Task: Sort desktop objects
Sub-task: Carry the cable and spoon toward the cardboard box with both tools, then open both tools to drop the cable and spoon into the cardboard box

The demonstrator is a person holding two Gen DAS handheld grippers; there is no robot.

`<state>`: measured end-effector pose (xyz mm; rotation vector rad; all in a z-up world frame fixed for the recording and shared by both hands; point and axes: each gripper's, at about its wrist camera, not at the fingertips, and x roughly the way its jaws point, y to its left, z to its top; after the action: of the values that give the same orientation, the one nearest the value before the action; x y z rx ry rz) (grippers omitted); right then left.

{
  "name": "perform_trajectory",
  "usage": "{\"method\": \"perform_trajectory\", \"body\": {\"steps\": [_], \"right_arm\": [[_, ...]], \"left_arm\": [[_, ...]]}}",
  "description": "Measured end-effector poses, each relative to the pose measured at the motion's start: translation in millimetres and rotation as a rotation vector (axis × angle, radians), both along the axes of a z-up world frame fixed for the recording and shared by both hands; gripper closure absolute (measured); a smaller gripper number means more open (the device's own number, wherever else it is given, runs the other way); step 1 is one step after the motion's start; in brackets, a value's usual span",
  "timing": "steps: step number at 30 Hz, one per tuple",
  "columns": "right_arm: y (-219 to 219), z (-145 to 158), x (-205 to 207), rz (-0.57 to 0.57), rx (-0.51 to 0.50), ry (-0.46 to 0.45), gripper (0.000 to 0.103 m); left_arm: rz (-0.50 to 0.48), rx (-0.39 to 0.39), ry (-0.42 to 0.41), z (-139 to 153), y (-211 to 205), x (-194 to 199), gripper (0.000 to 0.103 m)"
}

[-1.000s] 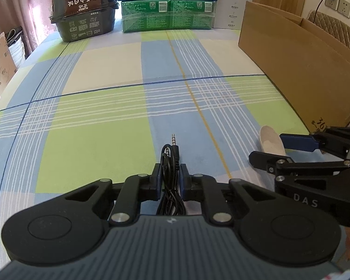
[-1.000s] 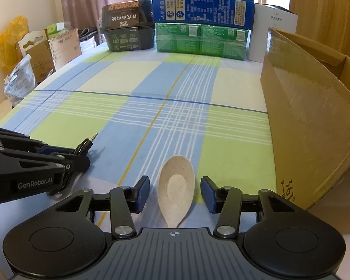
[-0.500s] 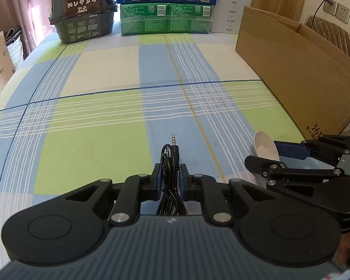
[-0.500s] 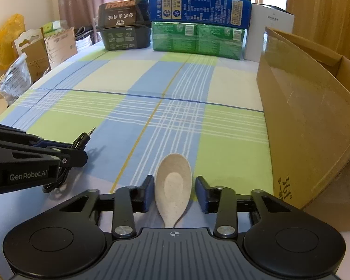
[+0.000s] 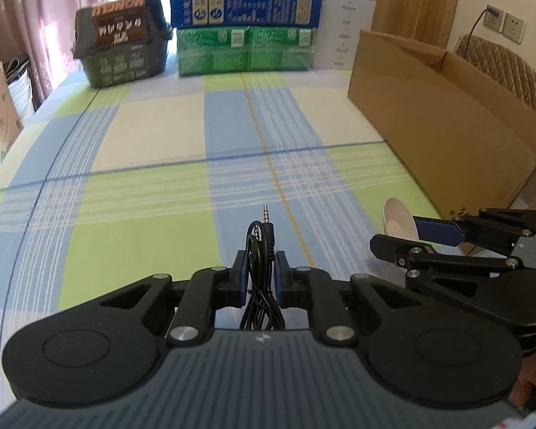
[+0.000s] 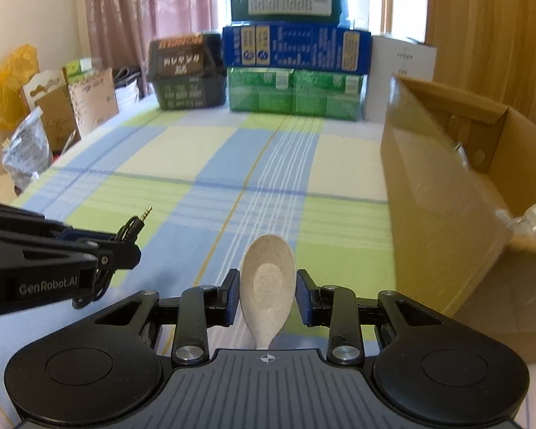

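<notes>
A coiled black audio cable (image 5: 264, 236) with a bare jack plug sticks out between the pads of my left gripper (image 5: 261, 268), which is shut on it above the checked tablecloth. From the right wrist view the left gripper (image 6: 132, 246) reaches in from the left with the cable plug (image 6: 137, 223) at its tip. My right gripper (image 6: 267, 280) is shut on a speckled beige spoon (image 6: 268, 250), bowl facing up and pointing forward, lifted off the cloth. In the left wrist view the right gripper (image 5: 395, 232) and the spoon (image 5: 396, 214) are at the right.
An open cardboard box (image 6: 446, 196) stands along the right side with some items inside. Stacked green and blue cartons (image 6: 296, 71), a dark box (image 6: 185, 71) and a white box (image 6: 400, 71) line the far edge. Bags and cardboard sit left of the table.
The right gripper's jaws closed onto the spoon and raised it off the tablecloth. The left gripper kept its hold on the cable and hardly moved.
</notes>
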<state>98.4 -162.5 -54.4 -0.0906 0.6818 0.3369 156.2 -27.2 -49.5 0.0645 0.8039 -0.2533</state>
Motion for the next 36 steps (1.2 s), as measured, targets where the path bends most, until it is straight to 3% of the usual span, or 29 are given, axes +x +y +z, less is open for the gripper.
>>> {"method": "perform_trajectory", "body": {"steps": [21, 28, 36], "right_arm": [[-44, 110, -67, -0.042, 0.083, -0.153, 0.073], [-86, 138, -76, -0.102, 0.103, -0.186, 0.073], [-154, 166, -57, -0.211, 0.107, -0.225, 0.073]], "left_arm": [[-0.004, -0.039, -0.107, 98, -44, -67, 0.092], [-0.038, -0.049, -0.126, 119, -68, -84, 0.092], [-0.138, -0.094, -0.154, 145, -122, -76, 0.092]]}}
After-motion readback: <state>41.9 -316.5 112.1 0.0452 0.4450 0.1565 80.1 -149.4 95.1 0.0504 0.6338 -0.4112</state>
